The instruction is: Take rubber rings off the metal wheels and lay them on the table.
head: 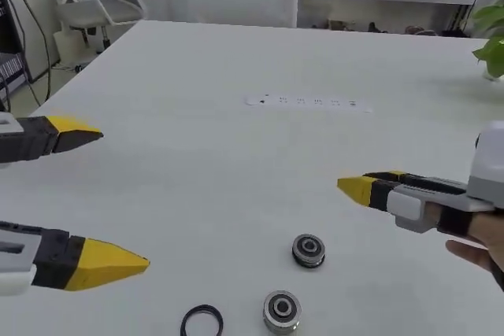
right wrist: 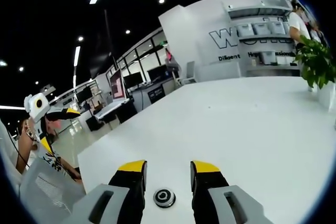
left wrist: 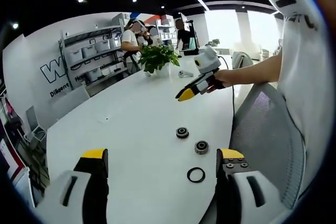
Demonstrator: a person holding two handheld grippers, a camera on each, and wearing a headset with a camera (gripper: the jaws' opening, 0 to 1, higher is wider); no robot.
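The left tongs (head: 125, 198) are spread wide, their two yellow tips well apart above the bare tabletop (head: 236, 171), holding nothing and touching nothing. In the left gripper view the same tongs (left wrist: 163, 153) frame the work from a distance: both metal wheels and the loose ring lie beyond the tips, closer to the right-hand jaw.

The right tongs (head: 354, 186) hang above the tabletop with a narrower gap. In the right gripper view their jaws (right wrist: 168, 166) stand parted with one wheel (right wrist: 164, 198) lying on the tabletop between and beyond them, untouched. These tongs grip nothing either.

The farther wheel (head: 308, 249) lies flat on the tabletop just below the right tongs' tip in the head view, and it shows a dark outer band. The nearer wheel (head: 281, 310) lies close beside it, its rim looking lighter. A black rubber ring (head: 202, 322) lies flat on the tabletop near the nearer wheel, apart from it, at the person's edge.

From the left gripper view the ring (left wrist: 196, 174) sits nearest, then the two wheels (left wrist: 201, 147) (left wrist: 182, 132), with the right tongs (left wrist: 186, 94) above them.
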